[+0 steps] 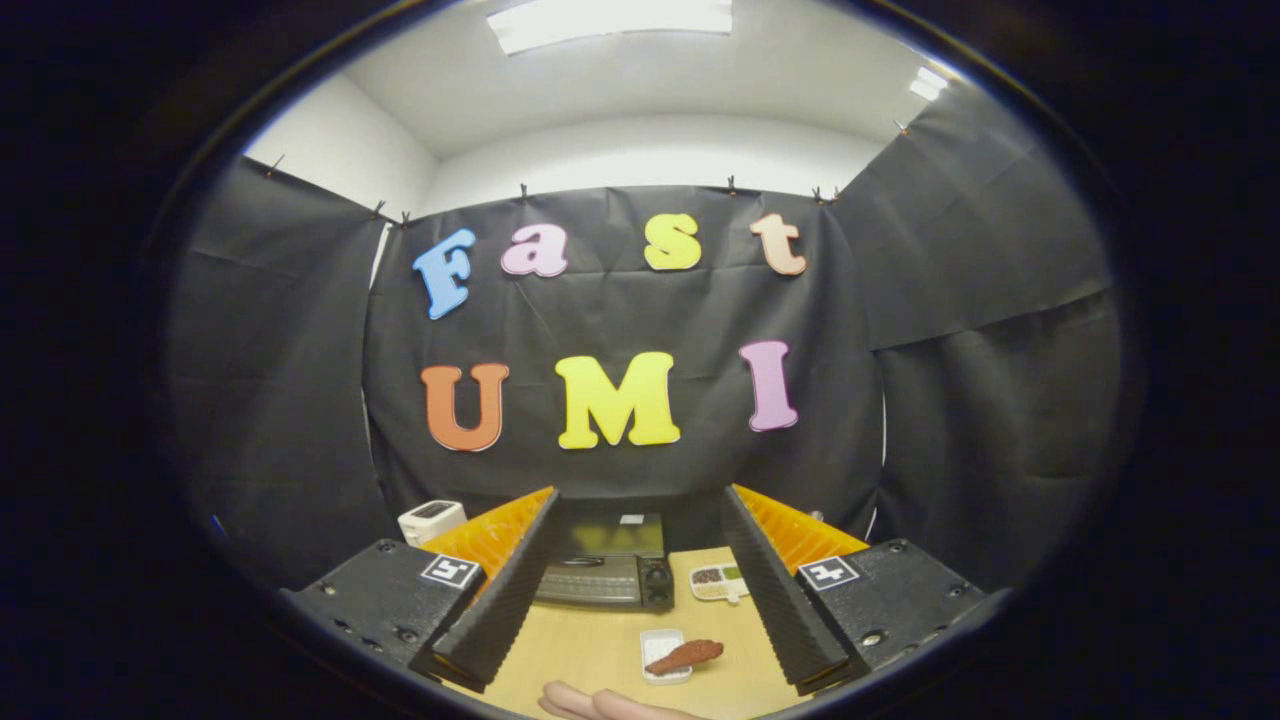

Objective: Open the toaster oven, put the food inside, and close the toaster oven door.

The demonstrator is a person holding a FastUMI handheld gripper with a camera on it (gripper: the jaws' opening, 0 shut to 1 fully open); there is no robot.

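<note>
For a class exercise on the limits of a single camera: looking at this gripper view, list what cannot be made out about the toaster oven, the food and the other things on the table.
- Toaster oven: one side hidden by a finger of the open gripper; door and knobs too small to read.
- Reddish-brown food on its small white tray: too small to name.
- Divided dish: contents too small.
- White appliance: partly behind a finger.
- Hand: cut off by the view's lower edge.

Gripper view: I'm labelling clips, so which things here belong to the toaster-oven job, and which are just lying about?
Job:
- toaster oven, door shut
- food on a small white tray
- hand-held gripper, fingers open, holding nothing

Lying about:
- white toaster
- divided snack dish
- sausages
</note>
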